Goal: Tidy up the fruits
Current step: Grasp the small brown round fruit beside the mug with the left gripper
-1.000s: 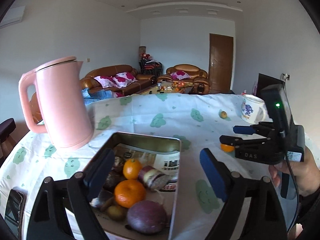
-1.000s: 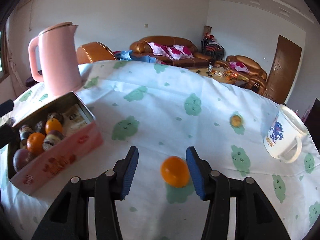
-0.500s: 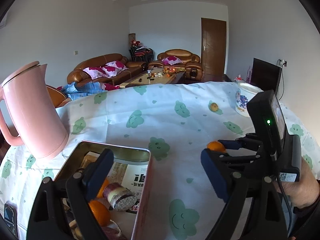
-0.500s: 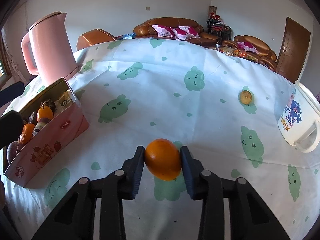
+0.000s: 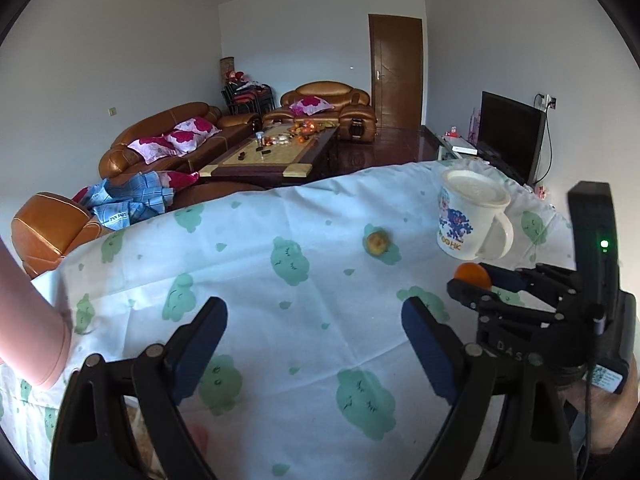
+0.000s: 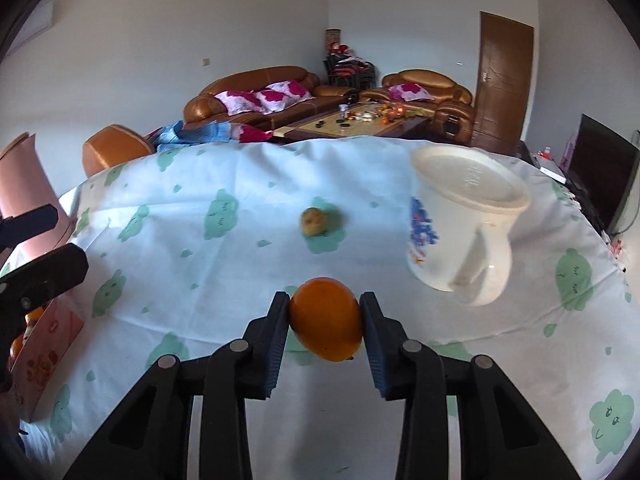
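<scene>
A cloth-covered counter (image 6: pixel 248 280) carries a white mug (image 6: pixel 460 236) at two o'clock in the right wrist view, a pink tin (image 6: pixel 44 344) at nine o'clock and a small yellowish fruit (image 6: pixel 314 221) near twelve. The right gripper (image 6: pixel 325 322), angled downward, has its fingers clenched on an orange (image 6: pixel 326 324) just above the cloth. The left gripper (image 5: pixel 314 338) hangs released, empty. Carrying the orange well likely means a firm, steady squeeze, clearing the tin's wall before release. A hand (image 5: pixel 608 412) grips the right tool at four o'clock in the left view.
</scene>
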The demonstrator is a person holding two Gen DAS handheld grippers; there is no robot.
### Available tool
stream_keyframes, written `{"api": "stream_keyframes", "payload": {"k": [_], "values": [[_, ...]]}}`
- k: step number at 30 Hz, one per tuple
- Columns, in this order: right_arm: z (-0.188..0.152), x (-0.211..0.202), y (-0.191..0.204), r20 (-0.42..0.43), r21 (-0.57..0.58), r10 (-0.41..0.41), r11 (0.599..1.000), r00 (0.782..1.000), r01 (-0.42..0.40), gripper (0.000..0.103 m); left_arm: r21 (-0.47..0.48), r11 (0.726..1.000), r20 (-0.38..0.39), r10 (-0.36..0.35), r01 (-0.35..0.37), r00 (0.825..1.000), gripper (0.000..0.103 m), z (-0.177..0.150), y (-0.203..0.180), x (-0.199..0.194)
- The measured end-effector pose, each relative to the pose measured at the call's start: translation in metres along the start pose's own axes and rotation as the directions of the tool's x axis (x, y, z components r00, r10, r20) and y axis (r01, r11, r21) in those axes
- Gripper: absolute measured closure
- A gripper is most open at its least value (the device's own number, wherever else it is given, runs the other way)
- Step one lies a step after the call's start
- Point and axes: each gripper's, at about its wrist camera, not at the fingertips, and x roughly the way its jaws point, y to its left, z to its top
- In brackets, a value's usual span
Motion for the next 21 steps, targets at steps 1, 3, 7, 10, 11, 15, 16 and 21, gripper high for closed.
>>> {"api": "stream_keyframes", "payload": {"k": [1,3,7,10,11,15,16,21], "values": [[0.000,0.000,-0.010,0.008,0.024,-0.013,1.000,1.000,0.013,0.065,0.001,1.000,-0.017,-0.010,0.010,1.000,0.012,0.004,-0.005,0.013],[0.001,0.000,-0.026,0.020,0.062,-0.029,0.998,0.999,0.028,0.065,0.006,1.000,-0.045,-0.029,0.029,0.999,0.012,0.010,-0.015,0.036],[0.005,0.000,-0.038,0.030,0.093,-0.043,0.995,0.999,0.040,0.065,0.021,0.998,-0.100,-0.060,0.063,0.993,0.012,0.019,-0.035,0.081],[0.005,0.005,-0.047,0.020,0.123,-0.042,0.992,0.999,0.040,0.065,0.031,0.996,-0.122,-0.074,0.079,0.990,0.013,0.027,-0.044,0.109],[0.003,0.007,-0.049,0.013,0.128,-0.041,0.991,0.999,0.039,0.065,0.025,0.996,-0.131,-0.082,0.086,0.988,0.015,0.030,-0.045,0.119],[-0.001,0.015,-0.051,-0.017,0.137,-0.036,0.990,0.999,0.038,0.065,-0.012,0.996,-0.160,-0.086,0.085,0.983,0.025,0.036,-0.046,0.151],[-0.001,0.016,-0.050,-0.021,0.134,-0.038,0.990,0.999,0.041,0.065,-0.025,0.995,-0.170,-0.102,0.099,0.980,0.030,0.036,-0.047,0.157],[-0.003,0.018,-0.049,-0.025,0.117,-0.070,0.990,0.997,0.073,0.065,-0.016,0.990,-0.225,-0.138,0.138,0.964,0.050,0.038,-0.060,0.180]]}}
